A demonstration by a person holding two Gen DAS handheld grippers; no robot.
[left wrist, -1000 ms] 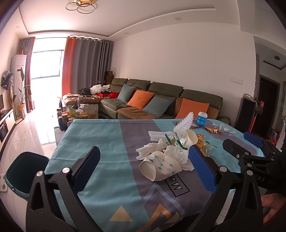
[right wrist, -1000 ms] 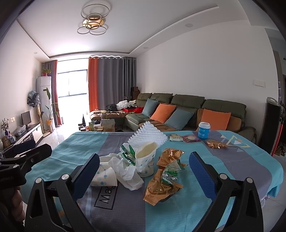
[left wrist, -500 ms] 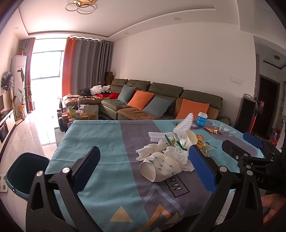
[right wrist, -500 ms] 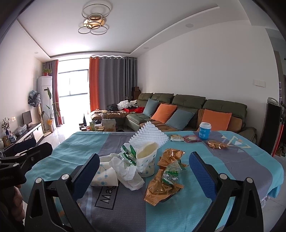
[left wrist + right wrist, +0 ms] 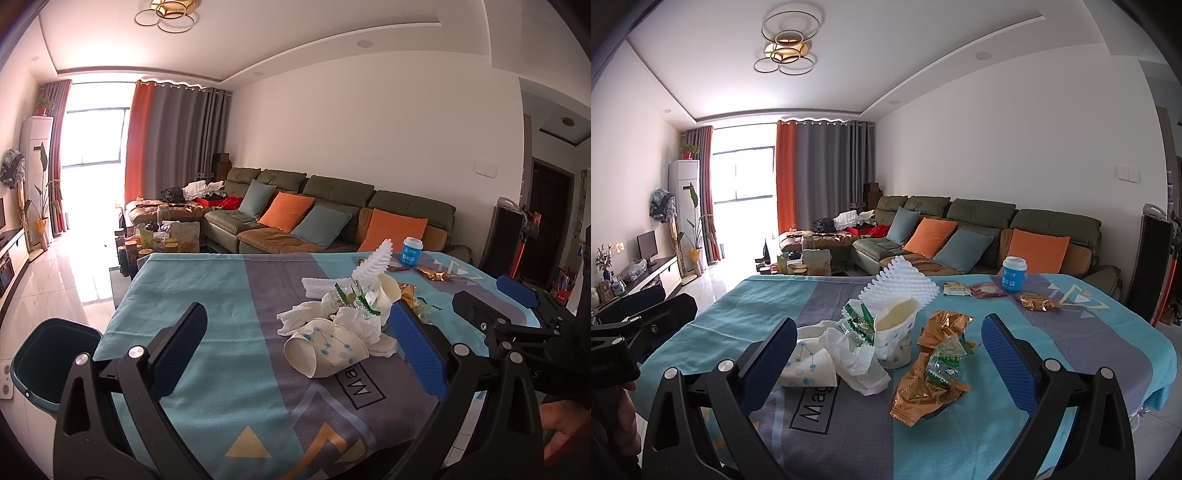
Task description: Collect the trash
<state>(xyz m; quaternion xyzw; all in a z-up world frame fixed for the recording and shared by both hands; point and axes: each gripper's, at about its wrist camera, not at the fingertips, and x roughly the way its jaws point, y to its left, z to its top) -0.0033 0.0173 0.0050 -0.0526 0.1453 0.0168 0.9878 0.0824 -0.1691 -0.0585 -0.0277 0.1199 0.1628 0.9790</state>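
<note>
1. The left tongs (image 5: 295, 347) are held wide apart above the near edge of the bench (image 5: 207, 295); nothing is gripped between them.
2. The right tongs (image 5: 886, 354) are likewise spread wide and empty; the trash pile is framed between the blue pads.
3. A tipped paper cup (image 5: 325, 350) is seen lying on its side, touching crumpled white tissue (image 5: 354, 325); an upright paper cup (image 5: 895, 341) stands just beside it.
4. Gold wrappers (image 5: 927, 387) and a green-and-white wrapper (image 5: 947, 360) are piled to the right of the upright cup; white foam netting (image 5: 901, 284) is propped behind it.
5. A blue lidded cup (image 5: 1014, 275) stands at the far edge, near what appear to be flat snack packets (image 5: 975, 290).
6. A dark green bin (image 5: 48, 365) is set on the floor beside the bench's left corner.
</note>
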